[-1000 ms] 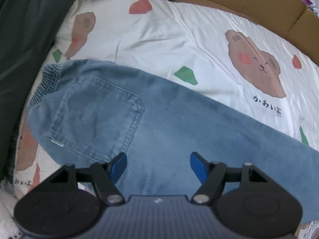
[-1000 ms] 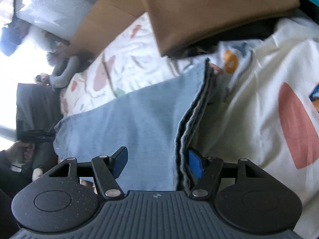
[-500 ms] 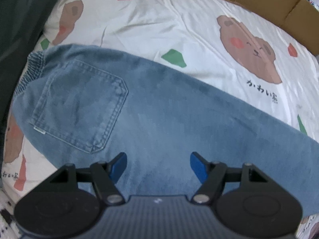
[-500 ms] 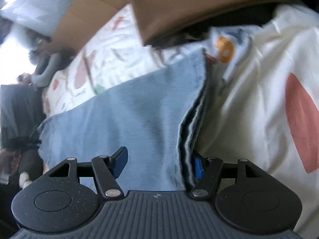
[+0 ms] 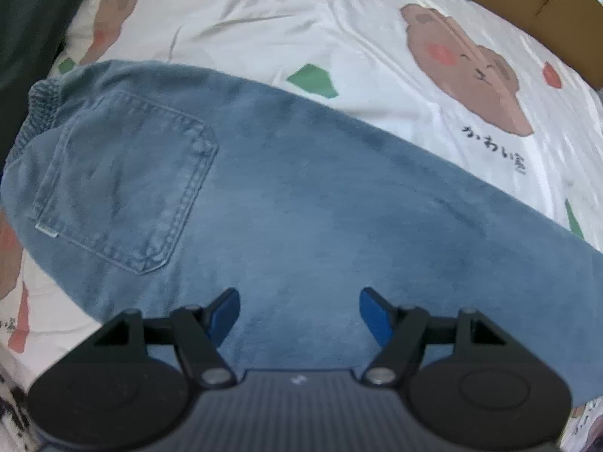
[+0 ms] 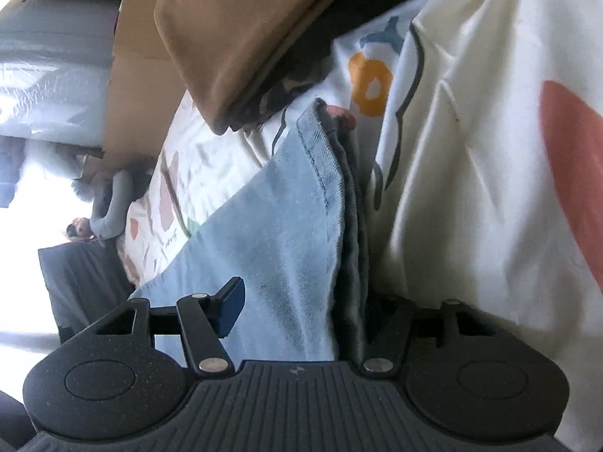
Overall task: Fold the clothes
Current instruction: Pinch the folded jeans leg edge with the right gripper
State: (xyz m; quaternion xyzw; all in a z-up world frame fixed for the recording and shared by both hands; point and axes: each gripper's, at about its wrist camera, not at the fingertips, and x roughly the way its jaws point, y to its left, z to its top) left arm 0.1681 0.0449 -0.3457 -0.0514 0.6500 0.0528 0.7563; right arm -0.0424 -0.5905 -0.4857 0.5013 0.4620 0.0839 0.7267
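Jeans (image 5: 301, 203) are spread flat on the printed bedsheet (image 5: 339, 37). The left claw (image 5: 299, 314) is held released above the denim. The right claw (image 6: 301, 309) is closing around the hem edge, not yet clenched.

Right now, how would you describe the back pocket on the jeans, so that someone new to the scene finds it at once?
Start from the white bedsheet printed with brown bears. The light blue jeans lie flat across it. Near their gathered elastic waistband sits the back pocket, a five-sided patch outlined by double stitching, with a small white tag at its corner; the rest of the denim is plain.
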